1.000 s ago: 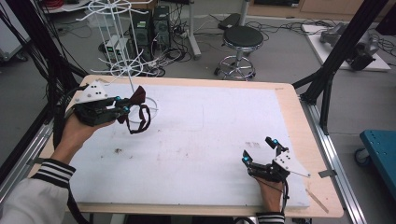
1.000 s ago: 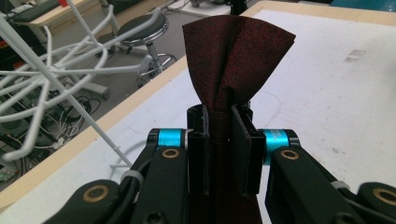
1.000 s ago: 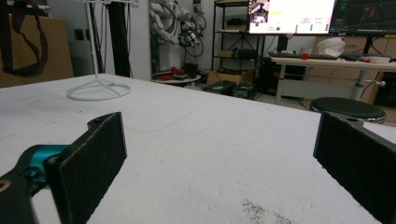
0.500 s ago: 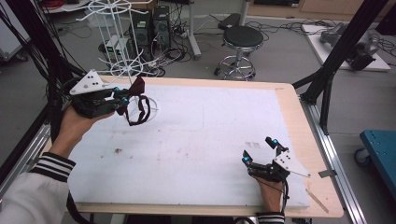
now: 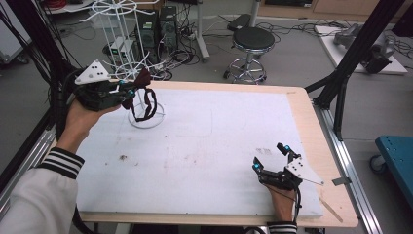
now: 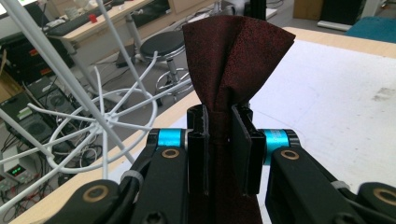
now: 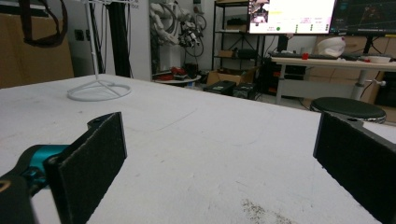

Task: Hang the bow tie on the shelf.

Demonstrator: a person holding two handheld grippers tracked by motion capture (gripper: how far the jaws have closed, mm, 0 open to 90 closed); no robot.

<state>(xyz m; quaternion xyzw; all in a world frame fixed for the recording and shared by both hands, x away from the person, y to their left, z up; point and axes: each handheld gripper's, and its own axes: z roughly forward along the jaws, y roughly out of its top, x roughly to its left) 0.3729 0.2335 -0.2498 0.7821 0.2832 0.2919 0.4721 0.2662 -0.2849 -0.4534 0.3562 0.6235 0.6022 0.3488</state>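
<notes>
A dark red bow tie with a looped strap hangs from my left gripper, held in the air at the far left of the table. In the left gripper view the jaws are shut on the bow tie at its pinched middle, and the cloth fans out above the left gripper. A white wire rack stands just behind it, with its ring base on the mat. My right gripper rests at the front right, open, with nothing between its pads.
A white foam mat covers the wooden table. The rack's wire arms reach out close to the left of the bow tie. A black stool and cables lie on the floor behind the table. Black frame posts rise at the right.
My left hand has lifted the bow tie and carried it toward the wire rack, so the strap now hangs over the rack's base. The right gripper has kept still.
</notes>
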